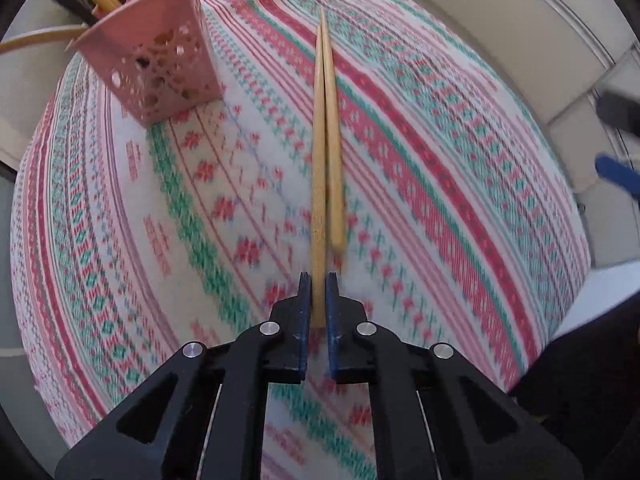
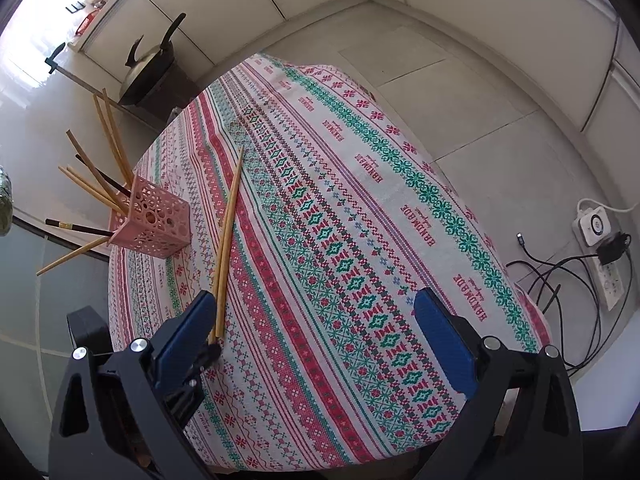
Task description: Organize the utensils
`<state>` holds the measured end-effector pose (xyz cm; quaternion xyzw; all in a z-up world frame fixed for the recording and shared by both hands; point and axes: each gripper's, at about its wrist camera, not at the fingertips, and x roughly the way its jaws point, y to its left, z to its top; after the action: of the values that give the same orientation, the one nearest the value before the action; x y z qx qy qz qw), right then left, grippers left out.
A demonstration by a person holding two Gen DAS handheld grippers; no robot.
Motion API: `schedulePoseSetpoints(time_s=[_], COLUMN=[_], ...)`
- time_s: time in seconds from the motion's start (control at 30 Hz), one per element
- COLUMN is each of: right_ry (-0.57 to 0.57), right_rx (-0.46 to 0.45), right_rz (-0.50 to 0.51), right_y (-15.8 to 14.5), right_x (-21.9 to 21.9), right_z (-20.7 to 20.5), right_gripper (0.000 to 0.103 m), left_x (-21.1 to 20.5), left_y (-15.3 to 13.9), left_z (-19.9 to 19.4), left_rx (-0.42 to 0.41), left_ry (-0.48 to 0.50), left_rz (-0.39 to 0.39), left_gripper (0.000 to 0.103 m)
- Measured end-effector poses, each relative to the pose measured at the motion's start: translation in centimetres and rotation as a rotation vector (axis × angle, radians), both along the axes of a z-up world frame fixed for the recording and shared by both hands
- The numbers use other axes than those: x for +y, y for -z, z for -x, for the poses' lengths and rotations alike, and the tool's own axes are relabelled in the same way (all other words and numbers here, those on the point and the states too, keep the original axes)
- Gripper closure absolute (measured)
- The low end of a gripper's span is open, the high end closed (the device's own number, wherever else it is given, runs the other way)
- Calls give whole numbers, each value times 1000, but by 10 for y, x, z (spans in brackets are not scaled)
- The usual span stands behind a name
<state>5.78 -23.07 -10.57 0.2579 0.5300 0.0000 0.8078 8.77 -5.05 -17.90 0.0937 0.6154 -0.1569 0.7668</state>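
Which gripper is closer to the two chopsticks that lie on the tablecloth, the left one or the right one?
Left. The left gripper is shut on the near end of one of the chopsticks. The right gripper is open over the cloth, beside them and not touching.

Two chopsticks [image 1: 325,152] lying side by side on the tablecloth [image 1: 440,184], near ends at the left gripper [image 1: 317,292]; utensil basket [image 1: 156,64] standing left of them near the table edge, chopsticks upright in it; right gripper [image 2: 316,320] over the cloth to their right
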Motion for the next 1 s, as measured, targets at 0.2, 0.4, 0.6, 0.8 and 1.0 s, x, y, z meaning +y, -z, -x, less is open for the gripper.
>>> schedulePoseSetpoints(time_s=[0.2, 0.4, 0.6, 0.8, 1.0], right_ry=[-4, -15, 19, 69, 80], right_rx=[7, 19, 28, 38, 68], right_rz=[-28, -48, -59, -82, -14], right_y=[-1, 2, 5, 3, 13], right_x=[1, 4, -5, -3, 20], right_z=[-3, -5, -6, -30, -101], right_gripper=[7, 7, 7, 7, 7], left_x=[10, 21, 40, 61, 74], left_y=[0, -23, -92, -165, -200], left_z=[27, 53, 85, 102, 106], left_rx=[21, -40, -255, -511, -660], left_ry=[24, 18, -1, -63, -80], left_rz=[-22, 26, 137, 259, 308], left_gripper=[97, 97, 97, 97, 97])
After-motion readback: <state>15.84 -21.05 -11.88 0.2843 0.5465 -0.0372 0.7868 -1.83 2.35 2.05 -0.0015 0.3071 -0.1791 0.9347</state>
